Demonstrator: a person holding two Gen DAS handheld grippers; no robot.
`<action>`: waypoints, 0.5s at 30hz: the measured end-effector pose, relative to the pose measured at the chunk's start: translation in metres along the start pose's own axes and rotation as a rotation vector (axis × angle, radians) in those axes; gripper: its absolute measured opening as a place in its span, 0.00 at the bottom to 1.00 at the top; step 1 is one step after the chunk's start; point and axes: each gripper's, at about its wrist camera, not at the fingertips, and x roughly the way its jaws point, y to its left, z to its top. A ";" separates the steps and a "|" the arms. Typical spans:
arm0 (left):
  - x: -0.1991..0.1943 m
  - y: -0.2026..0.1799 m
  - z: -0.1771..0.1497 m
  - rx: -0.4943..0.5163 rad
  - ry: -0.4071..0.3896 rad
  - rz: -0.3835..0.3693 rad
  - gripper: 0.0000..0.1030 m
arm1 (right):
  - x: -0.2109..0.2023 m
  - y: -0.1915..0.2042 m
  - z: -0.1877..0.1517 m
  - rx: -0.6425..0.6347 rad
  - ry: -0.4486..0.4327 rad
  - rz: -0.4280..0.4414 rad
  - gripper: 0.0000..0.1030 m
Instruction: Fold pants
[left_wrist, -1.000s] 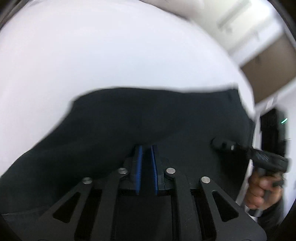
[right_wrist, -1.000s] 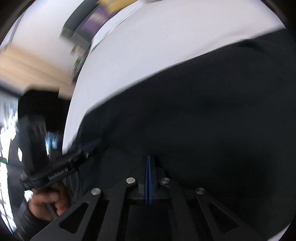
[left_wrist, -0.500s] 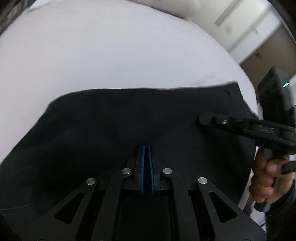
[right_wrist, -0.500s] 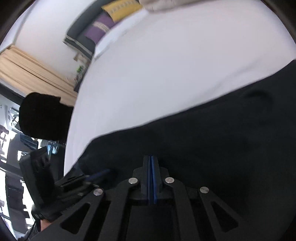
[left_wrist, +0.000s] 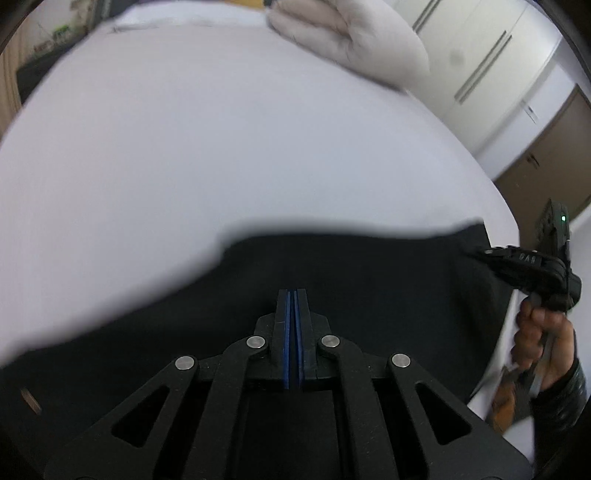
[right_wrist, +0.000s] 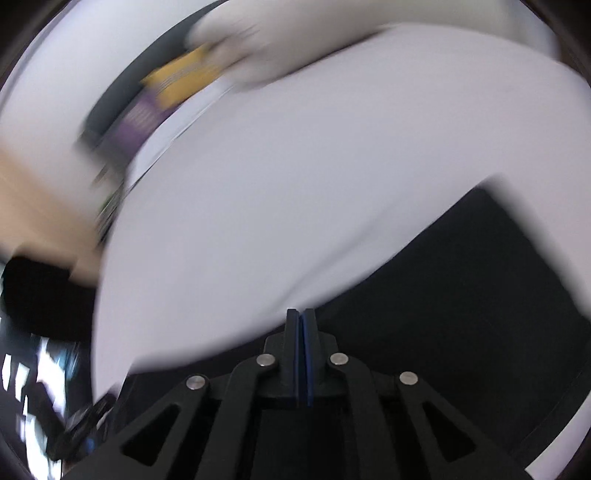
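The black pants (left_wrist: 351, 273) lie flat on the white bed (left_wrist: 221, 147), filling the lower part of both views (right_wrist: 480, 288). My left gripper (left_wrist: 294, 295) is over the pants with its blue pads pressed together and nothing visible between them. My right gripper (right_wrist: 301, 314) is also shut with nothing visible between its pads, at the pants' near edge; it also shows in the left wrist view (left_wrist: 524, 262), at the pants' right end, held in a hand. The right wrist view is blurred by motion.
A white pillow or duvet (left_wrist: 351, 40) lies at the far end of the bed. Yellow and purple cushions (right_wrist: 166, 92) sit at the head of the bed. White wardrobe doors (left_wrist: 491, 62) and a brown door (left_wrist: 546, 155) stand to the right.
Both grippers have pulled back toward me, so more white bed shows and the pants sit lower in both views. The left gripper's pads have closed fully.
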 end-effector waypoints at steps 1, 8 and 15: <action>0.010 -0.005 -0.008 -0.003 0.025 0.009 0.03 | 0.018 0.019 -0.010 -0.011 0.046 0.035 0.05; -0.005 0.006 -0.050 -0.034 0.015 0.079 0.03 | 0.024 -0.056 0.029 0.179 -0.062 -0.094 0.00; -0.079 0.047 -0.101 -0.199 -0.120 0.101 0.03 | -0.055 -0.030 0.008 0.184 -0.122 -0.146 0.06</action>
